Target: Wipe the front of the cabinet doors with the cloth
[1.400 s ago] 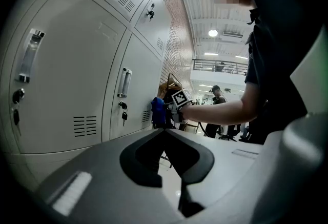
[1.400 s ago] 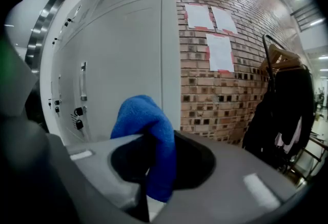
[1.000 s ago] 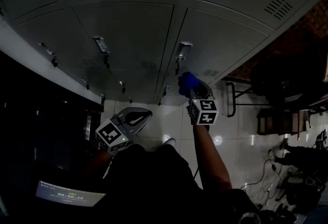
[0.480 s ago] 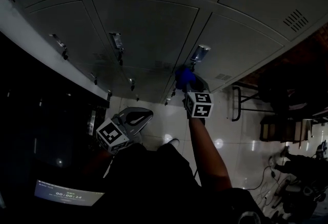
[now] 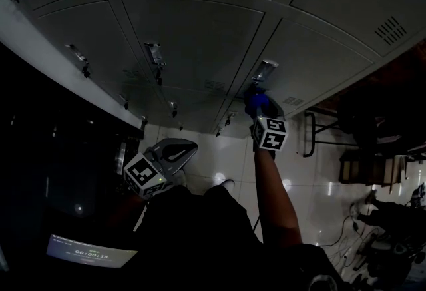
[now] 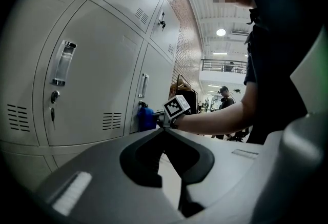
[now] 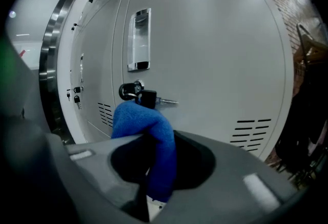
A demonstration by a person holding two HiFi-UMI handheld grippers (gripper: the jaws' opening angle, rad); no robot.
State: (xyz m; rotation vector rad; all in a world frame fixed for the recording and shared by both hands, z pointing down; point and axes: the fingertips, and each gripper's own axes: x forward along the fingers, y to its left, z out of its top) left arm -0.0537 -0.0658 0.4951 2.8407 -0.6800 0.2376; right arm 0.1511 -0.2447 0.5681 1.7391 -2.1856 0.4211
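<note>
A blue cloth is clamped in my right gripper, its bunched end against a grey cabinet door just below the key and the recessed handle. In the head view the cloth and right gripper sit under that door's handle. From the left gripper view the cloth touches the door to the right of another door. My left gripper hangs low, away from the cabinets, jaws shut with nothing between them; in the head view the left gripper is near the person's body.
Rows of grey locker doors with handles, keys and vent slots fill the wall. A glossy tiled floor lies below. A chair and cables stand to the right. A person stands far off in the hall.
My right gripper has slid the cloth rightward along the door face, from beside the handle's left to directly beneath it. The left gripper has stayed put.
</note>
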